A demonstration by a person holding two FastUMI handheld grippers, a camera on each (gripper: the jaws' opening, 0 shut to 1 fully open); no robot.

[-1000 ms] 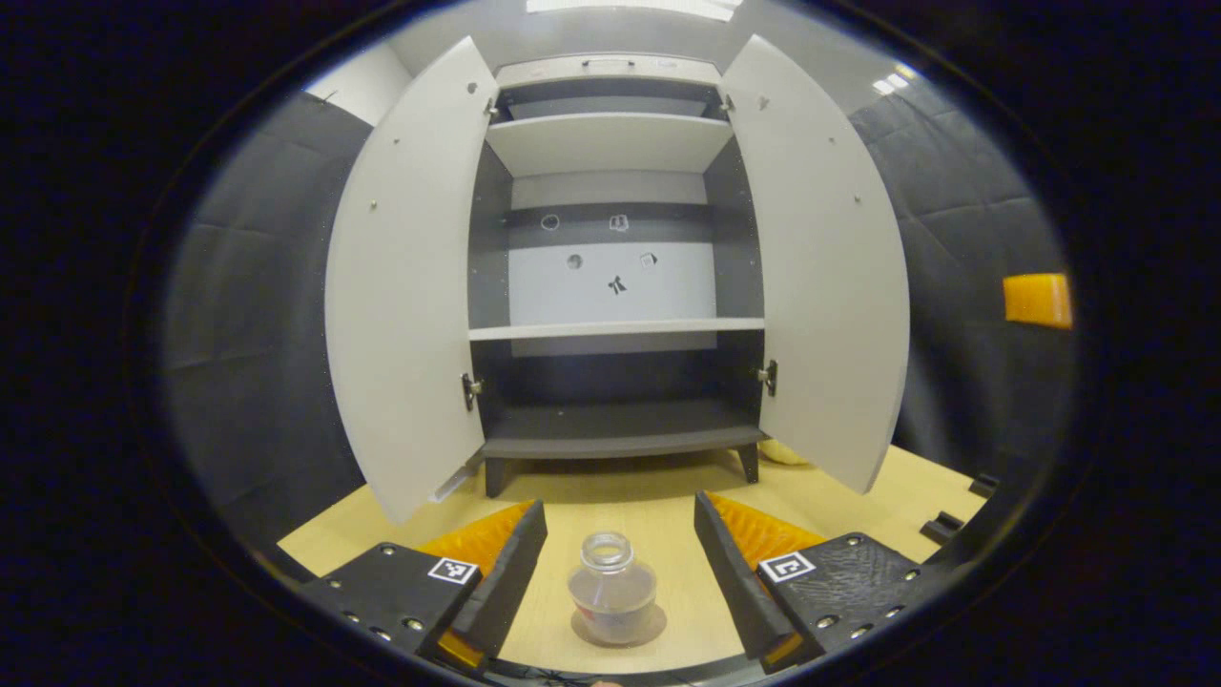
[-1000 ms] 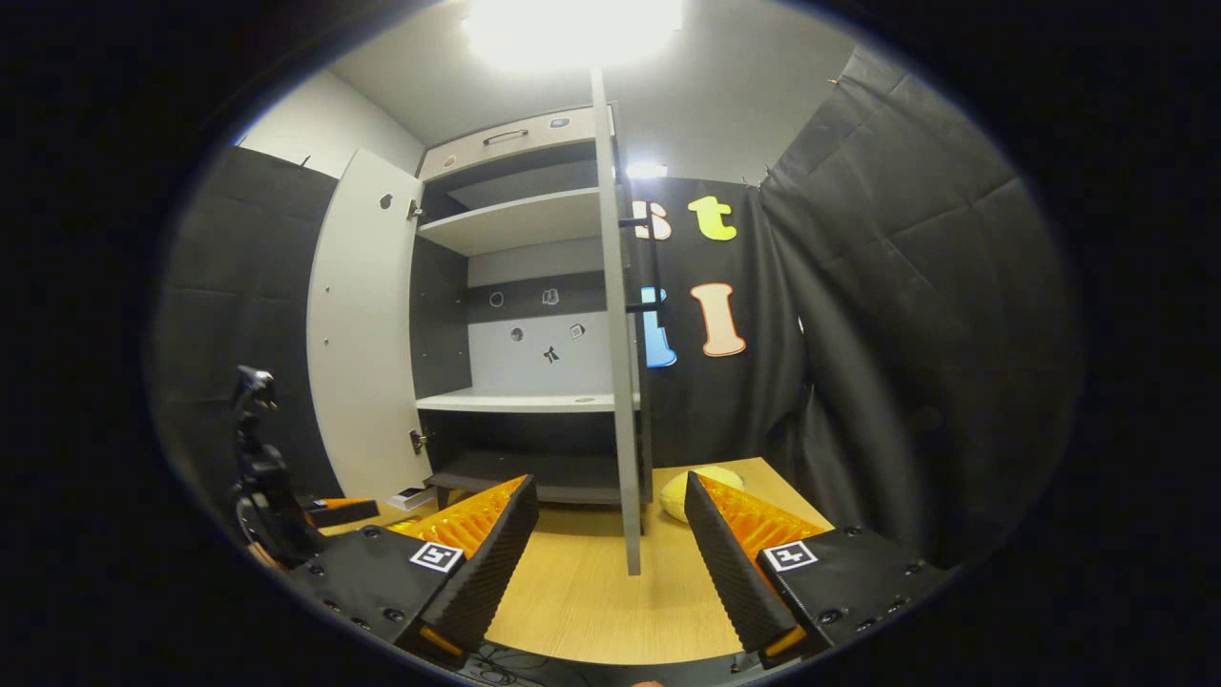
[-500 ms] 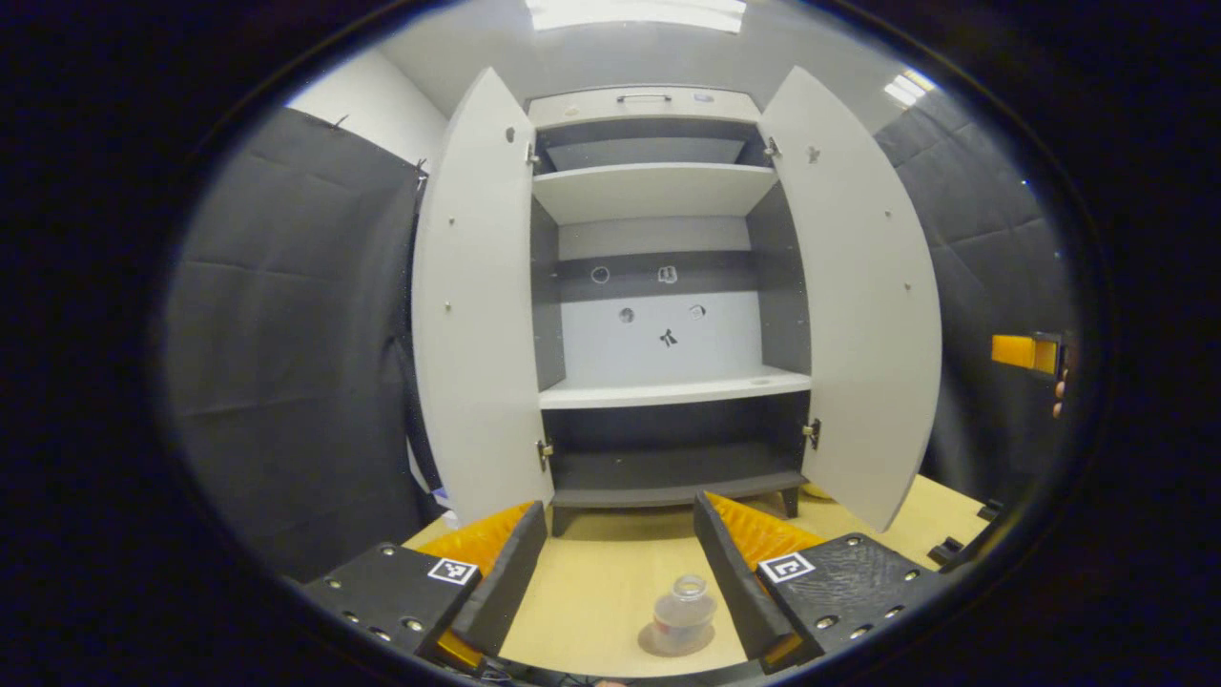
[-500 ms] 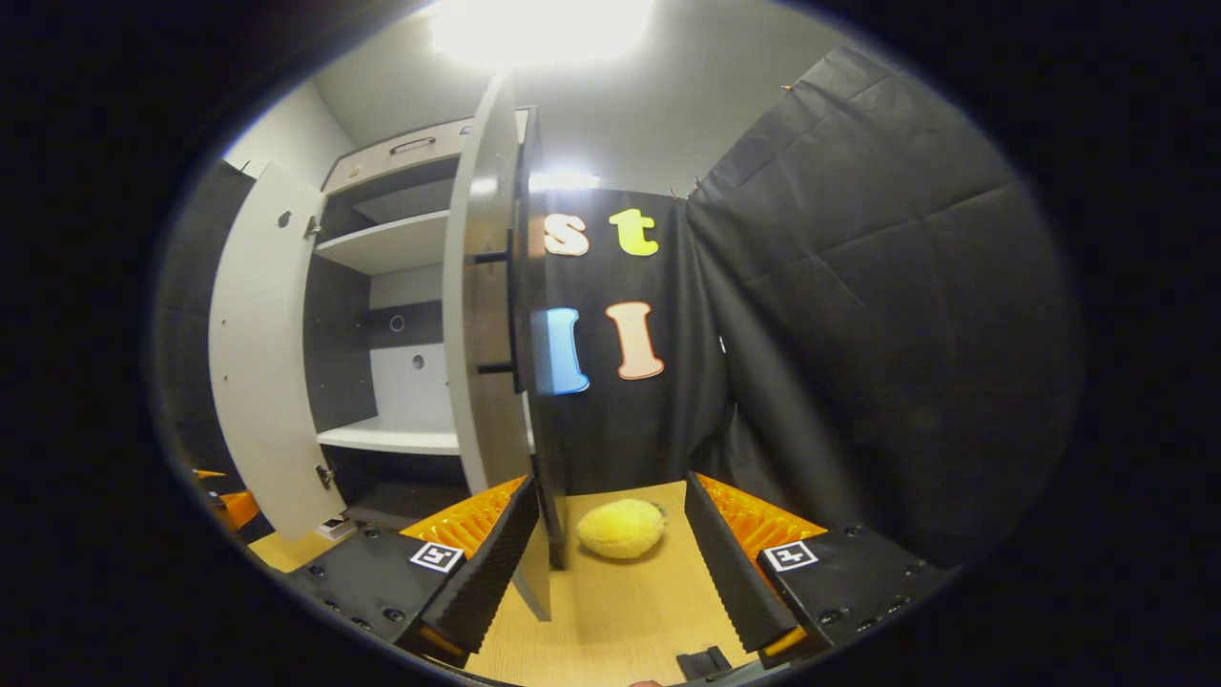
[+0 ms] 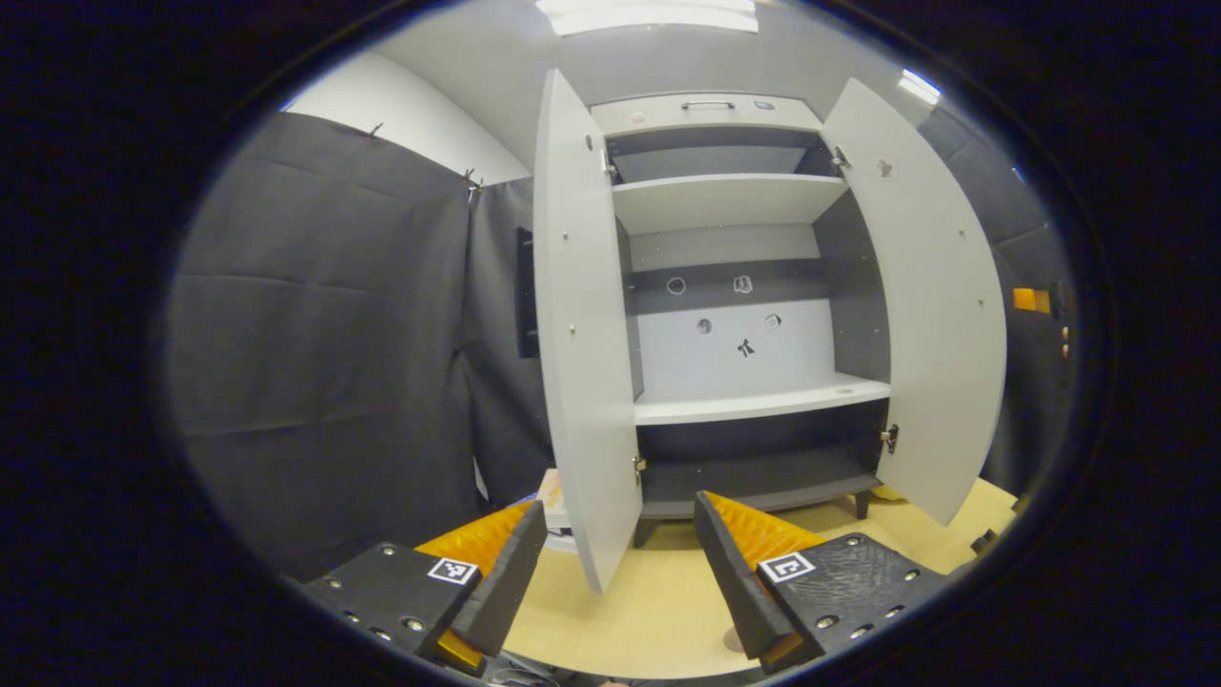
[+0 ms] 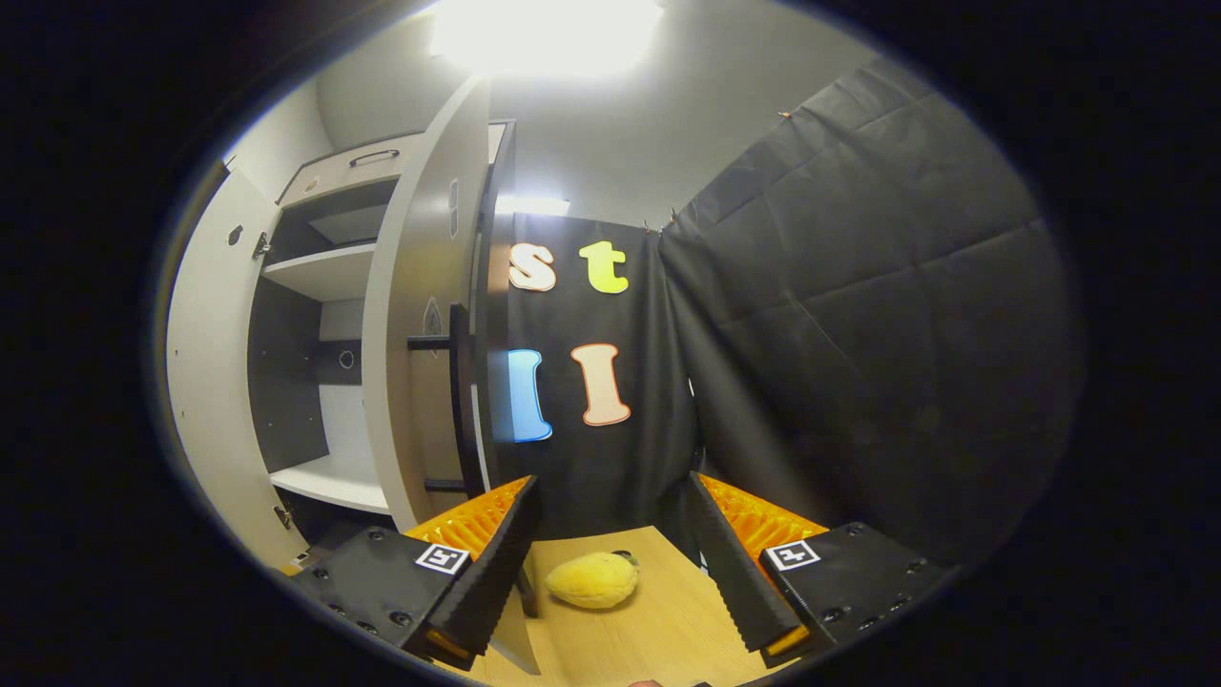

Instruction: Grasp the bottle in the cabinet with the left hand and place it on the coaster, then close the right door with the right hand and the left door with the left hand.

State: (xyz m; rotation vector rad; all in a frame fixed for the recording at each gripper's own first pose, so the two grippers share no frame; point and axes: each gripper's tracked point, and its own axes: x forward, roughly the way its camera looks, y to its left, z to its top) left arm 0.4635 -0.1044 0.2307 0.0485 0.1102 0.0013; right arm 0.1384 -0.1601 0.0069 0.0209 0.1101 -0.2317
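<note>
The right claw (image 6: 610,563), fingers spread wide and empty, sits at the outer face of the right door (image 6: 415,315), whose tall edge and black handle (image 6: 456,401) stand left of centre. A yellow plush toy (image 6: 593,580) lies on the surface (image 6: 658,620) between the fingers. The left claw (image 5: 620,572), also wide and empty, faces the left door (image 5: 582,324) edge-on at frame centre; a sliver of the coaster (image 5: 731,639) peeks at the lower right.

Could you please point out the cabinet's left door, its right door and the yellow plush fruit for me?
left door (image 5: 584,324), left gripper view, middle of its inner face.
right door (image 5: 930,315), left gripper view, middle of its inner face.
yellow plush fruit (image 6: 591,581), right gripper view, centre of its body.
</note>
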